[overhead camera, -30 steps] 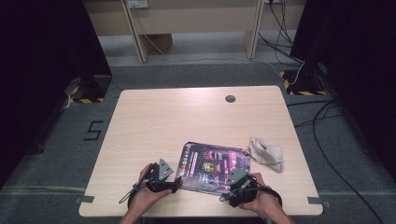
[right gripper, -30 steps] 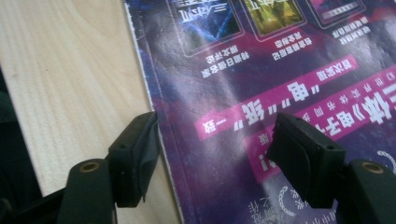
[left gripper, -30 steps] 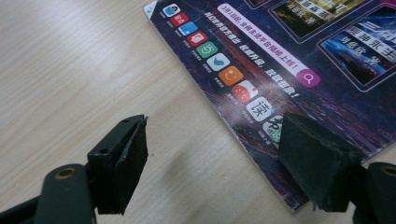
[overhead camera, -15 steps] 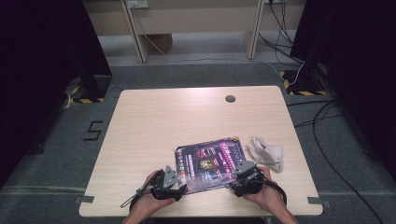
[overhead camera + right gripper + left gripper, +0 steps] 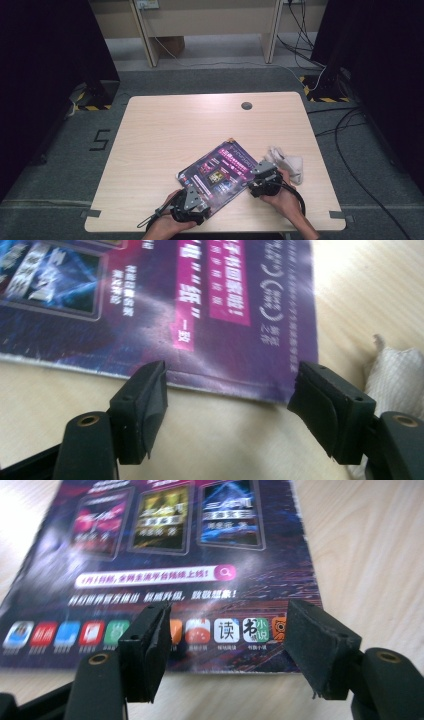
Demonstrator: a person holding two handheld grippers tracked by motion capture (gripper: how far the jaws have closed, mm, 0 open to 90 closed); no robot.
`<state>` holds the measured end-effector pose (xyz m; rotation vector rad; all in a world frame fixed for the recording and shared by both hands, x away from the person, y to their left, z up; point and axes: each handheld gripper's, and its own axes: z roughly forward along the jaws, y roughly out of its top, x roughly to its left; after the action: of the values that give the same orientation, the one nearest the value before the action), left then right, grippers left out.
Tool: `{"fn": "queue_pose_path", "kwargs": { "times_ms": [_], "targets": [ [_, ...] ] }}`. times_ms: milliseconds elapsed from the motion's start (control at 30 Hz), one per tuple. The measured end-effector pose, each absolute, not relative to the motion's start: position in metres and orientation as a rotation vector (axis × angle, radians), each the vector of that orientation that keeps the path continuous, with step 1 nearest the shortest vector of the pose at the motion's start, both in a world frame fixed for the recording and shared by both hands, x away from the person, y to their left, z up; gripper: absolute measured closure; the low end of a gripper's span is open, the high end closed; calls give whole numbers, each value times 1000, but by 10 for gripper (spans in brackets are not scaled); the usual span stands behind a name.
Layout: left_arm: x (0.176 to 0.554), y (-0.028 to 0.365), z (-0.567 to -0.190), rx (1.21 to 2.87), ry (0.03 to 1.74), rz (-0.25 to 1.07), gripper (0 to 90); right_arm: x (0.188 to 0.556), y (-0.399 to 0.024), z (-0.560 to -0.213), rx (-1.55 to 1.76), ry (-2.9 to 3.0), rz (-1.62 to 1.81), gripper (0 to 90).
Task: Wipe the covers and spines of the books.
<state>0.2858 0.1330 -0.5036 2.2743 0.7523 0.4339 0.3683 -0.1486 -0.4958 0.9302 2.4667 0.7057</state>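
Note:
A glossy purple booklet [image 5: 220, 172] lies flat and askew on the pale wooden table [image 5: 175, 135], near its front edge. My left gripper [image 5: 196, 194] is at the booklet's near left corner. In the left gripper view the booklet [image 5: 200, 555] stretches ahead, and the left gripper [image 5: 225, 625] straddles its near edge with a row of app icons showing in the gap. These jaws have just been closing but still stand apart. My right gripper [image 5: 253, 181] is at the right edge. There the right gripper [image 5: 230, 385] stands open over the edge of the booklet [image 5: 200, 300].
A crumpled white cloth [image 5: 287, 162] lies just right of the booklet, beside my right hand; the cloth [image 5: 395, 375] shows close to the right jaw. A dark cable hole [image 5: 246, 105] sits at the table's far side. Cables and dark stands surround the table.
The booklet has turned anticlockwise on the table, its right end swinging away from me. My left hand slid right and nearer; my right hand slid farther away.

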Motion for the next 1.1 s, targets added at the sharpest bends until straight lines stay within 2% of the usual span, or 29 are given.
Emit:
{"fn": "queue_pose_path", "kwargs": {
  "times_ms": [300, 500, 633, 933, 1100],
  "targets": [
    [283, 117, -505, 2258, 764, 434, 316, 383, -147, -497, 958, 2419, 707, 323],
    [289, 122, -504, 2264, 775, 457, 214, 378, -145, -495, 942, 2424, 733, 322],
    [298, 138, -503, 2230, 840, 476, 218, 374, -145, -496, 950, 2442, 751, 322],
    [322, 173, -499, 2168, 970, 634, 226, 366, -143, -496, 915, 2470, 784, 323],
    [333, 180, -502, 2168, 1013, 640, 230, 362, -138, -498, 902, 2491, 786, 322]
  ]
}}
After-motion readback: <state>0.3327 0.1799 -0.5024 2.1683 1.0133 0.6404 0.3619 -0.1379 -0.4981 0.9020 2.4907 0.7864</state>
